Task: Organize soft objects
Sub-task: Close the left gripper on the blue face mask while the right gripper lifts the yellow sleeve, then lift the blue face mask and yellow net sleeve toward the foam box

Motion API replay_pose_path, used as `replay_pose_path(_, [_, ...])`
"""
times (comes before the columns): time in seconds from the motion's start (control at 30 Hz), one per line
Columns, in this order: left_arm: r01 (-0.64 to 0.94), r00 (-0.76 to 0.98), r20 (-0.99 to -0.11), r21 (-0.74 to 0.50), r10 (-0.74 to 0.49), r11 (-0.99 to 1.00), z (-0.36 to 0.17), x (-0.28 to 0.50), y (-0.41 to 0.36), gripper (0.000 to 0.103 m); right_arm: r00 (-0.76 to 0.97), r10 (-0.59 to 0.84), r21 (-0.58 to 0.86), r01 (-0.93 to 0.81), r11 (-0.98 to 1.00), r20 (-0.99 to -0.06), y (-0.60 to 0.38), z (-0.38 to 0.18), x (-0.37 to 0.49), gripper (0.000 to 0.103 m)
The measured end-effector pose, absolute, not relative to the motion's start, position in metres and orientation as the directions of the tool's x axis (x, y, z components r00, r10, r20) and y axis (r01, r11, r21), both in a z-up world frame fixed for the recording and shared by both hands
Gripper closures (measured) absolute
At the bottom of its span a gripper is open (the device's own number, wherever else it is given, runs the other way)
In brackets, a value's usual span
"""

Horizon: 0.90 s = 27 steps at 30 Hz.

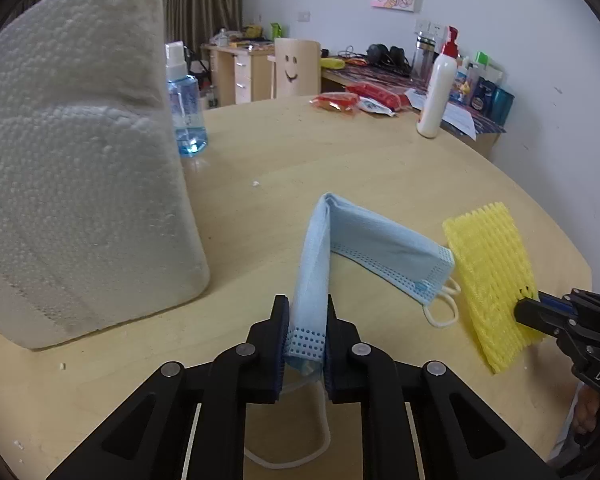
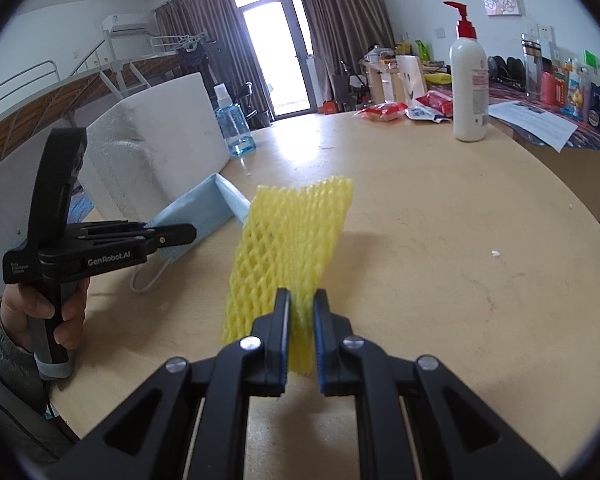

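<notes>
blue face mask point(image 1: 364, 240) was clamped in left gripper point(image 1: 308, 320) jaws, yellow foam net point(image 2: 292, 240) in right gripper point(image 2: 302, 312) jaws; thin edge grips risked slipping onto the desk point(image 2: 440, 260).

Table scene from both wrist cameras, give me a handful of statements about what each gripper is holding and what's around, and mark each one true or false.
1. The left gripper is shut on the blue face mask. True.
2. The right gripper hangs open above the table. False: it is shut on the yellow foam net.
3. The paper towel roll stands beside the blue spray bottle. True.
4. The white pump bottle has a green pump. False: its pump is red.
5. The face mask lies flat on the table. False: one end is lifted, folded up between the left gripper's pads.
</notes>
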<state>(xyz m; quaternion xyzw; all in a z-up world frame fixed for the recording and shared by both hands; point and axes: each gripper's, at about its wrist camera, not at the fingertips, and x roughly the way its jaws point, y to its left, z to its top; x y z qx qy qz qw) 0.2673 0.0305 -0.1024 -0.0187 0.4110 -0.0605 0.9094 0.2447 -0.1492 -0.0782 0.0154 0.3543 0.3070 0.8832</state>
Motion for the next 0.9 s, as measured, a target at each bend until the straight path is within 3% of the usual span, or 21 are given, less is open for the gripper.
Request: replay_pose_path(0.9, [0.069, 0.788, -0.612, -0.028, -0.071, 0.997, -0.058, 0.218, 0.033, 0.091, 0.651, 0.554, 0.223, -0.523, 0.823, -0.518, -0.151, -0.043, 0.218, 0.089])
